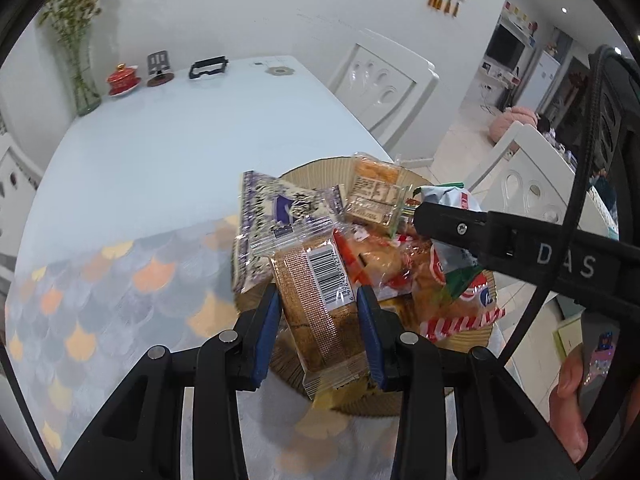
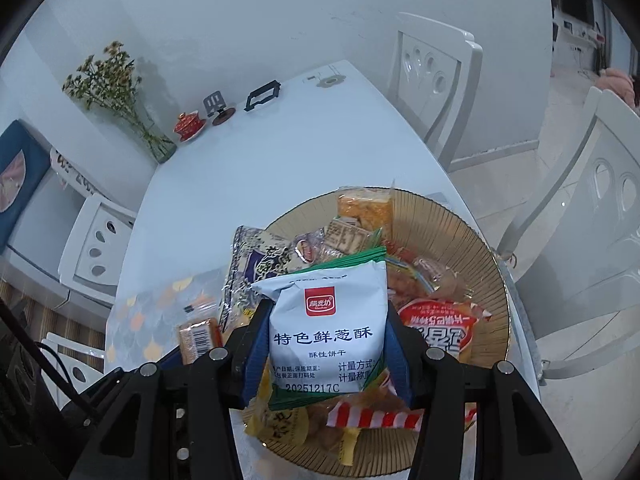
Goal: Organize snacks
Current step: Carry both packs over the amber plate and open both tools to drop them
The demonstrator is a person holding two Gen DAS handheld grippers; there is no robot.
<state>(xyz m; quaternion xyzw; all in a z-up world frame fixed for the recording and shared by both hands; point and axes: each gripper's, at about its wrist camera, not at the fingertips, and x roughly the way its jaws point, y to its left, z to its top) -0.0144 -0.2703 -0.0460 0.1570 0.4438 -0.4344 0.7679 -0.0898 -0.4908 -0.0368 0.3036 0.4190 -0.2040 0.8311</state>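
My left gripper [image 1: 318, 300] is shut on a clear-wrapped brown cake bar [image 1: 316, 300] with a barcode, held above the near edge of a ribbed tan plate [image 1: 320, 168]. My right gripper [image 2: 326, 312] is shut on a white and green biscuit packet [image 2: 326, 328] with a red logo, held over the same plate [image 2: 452, 232]. The plate is heaped with several wrapped snacks: a purple patterned bag [image 1: 276, 204], an orange cracker pack [image 1: 374, 184] and a red-striped bread packet [image 1: 460, 312]. In the left wrist view the right gripper's arm [image 1: 520, 248] crosses over the plate with the biscuit packet [image 1: 452, 200].
The pale table [image 1: 180, 140] carries a scale-patterned mat [image 1: 100, 300]. At its far end stand a vase of flowers [image 1: 80, 60], a red lidded cup [image 1: 122, 78] and a black stand [image 1: 208, 66]. White chairs [image 1: 384, 84] line the right side. A hand [image 1: 572, 400] shows at lower right.
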